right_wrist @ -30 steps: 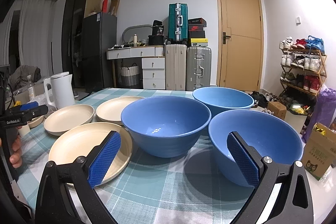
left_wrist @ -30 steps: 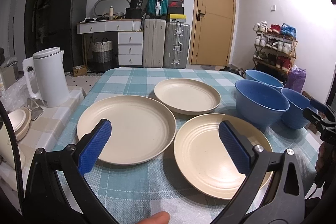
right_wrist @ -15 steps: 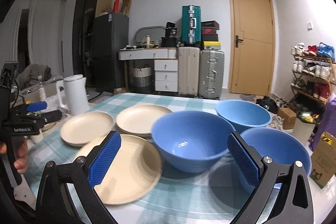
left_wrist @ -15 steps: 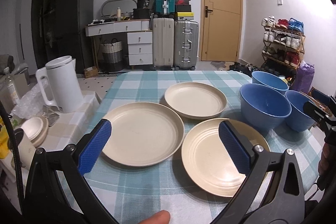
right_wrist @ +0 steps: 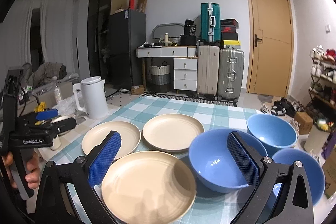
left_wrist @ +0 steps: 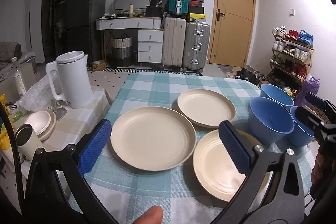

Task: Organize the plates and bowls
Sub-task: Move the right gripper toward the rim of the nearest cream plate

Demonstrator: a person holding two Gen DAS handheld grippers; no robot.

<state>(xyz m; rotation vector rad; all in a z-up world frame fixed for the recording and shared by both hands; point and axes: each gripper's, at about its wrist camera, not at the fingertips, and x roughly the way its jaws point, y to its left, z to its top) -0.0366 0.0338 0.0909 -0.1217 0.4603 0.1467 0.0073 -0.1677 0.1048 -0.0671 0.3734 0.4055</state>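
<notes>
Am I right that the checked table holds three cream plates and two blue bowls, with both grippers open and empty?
Not quite: there are three blue bowls, as the right wrist view shows. The three cream plates and the open, empty left gripper and right gripper are correct.

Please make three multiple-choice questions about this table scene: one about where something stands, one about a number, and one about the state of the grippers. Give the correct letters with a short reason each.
1. Where does the white kettle stand?
A. on the side surface left of the checked tablecloth
B. inside a blue bowl
C. on a beige plate

2. How many blue bowls are on the table?
A. one
B. three
C. five

3. What state is the left gripper in?
A. shut on a plate
B. shut on a bowl
C. open, holding nothing

Answers:
1. A, it stands off the cloth, beside it.
2. B, the right wrist view shows three bowls.
3. C, its blue pads stand wide apart above the plates.
</notes>
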